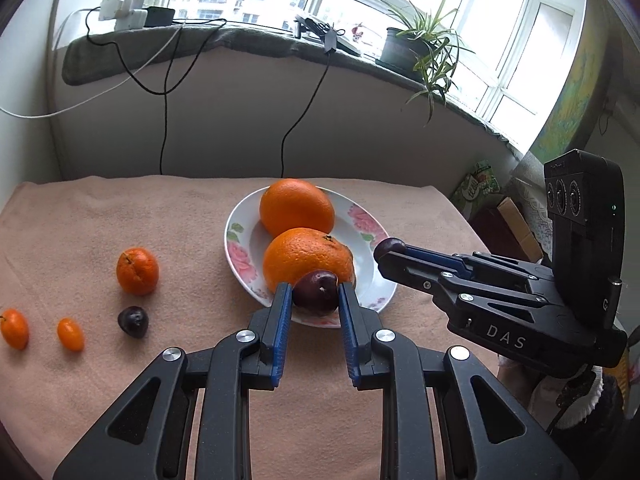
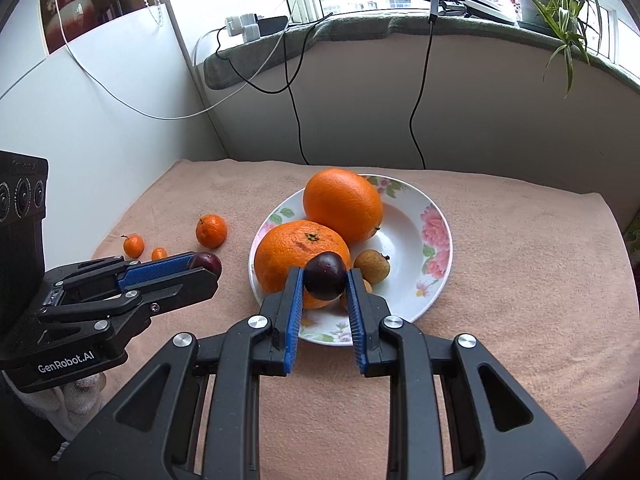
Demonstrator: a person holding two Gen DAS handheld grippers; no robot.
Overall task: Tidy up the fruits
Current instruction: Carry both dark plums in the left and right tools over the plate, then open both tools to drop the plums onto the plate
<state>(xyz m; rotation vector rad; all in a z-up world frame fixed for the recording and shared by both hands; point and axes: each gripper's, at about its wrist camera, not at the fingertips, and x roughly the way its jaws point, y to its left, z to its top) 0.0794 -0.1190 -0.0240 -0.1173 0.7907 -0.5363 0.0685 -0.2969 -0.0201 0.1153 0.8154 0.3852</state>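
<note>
My left gripper (image 1: pixel 315 294) is shut on a dark purple plum (image 1: pixel 316 291), held above the near rim of a white floral plate (image 1: pixel 240 240). My right gripper (image 2: pixel 325 278) is shut on another dark plum (image 2: pixel 325 274), also over the plate's near side (image 2: pixel 436 276). Two large oranges (image 1: pixel 297 206) (image 1: pixel 306 258) lie in the plate, with a small tan fruit (image 2: pixel 372 266) beside them. On the pink cloth to the left lie a tangerine (image 1: pixel 137 271), a third plum (image 1: pixel 133 321) and two kumquats (image 1: pixel 71 334) (image 1: pixel 15 329).
The table is covered by a pink towel (image 1: pixel 120 216) and backs onto a wall with hanging cables (image 1: pixel 164 120). A windowsill above holds chargers (image 1: pixel 122 10) and a potted plant (image 1: pixel 424 46). Boxes (image 1: pixel 504 216) stand past the table's right edge.
</note>
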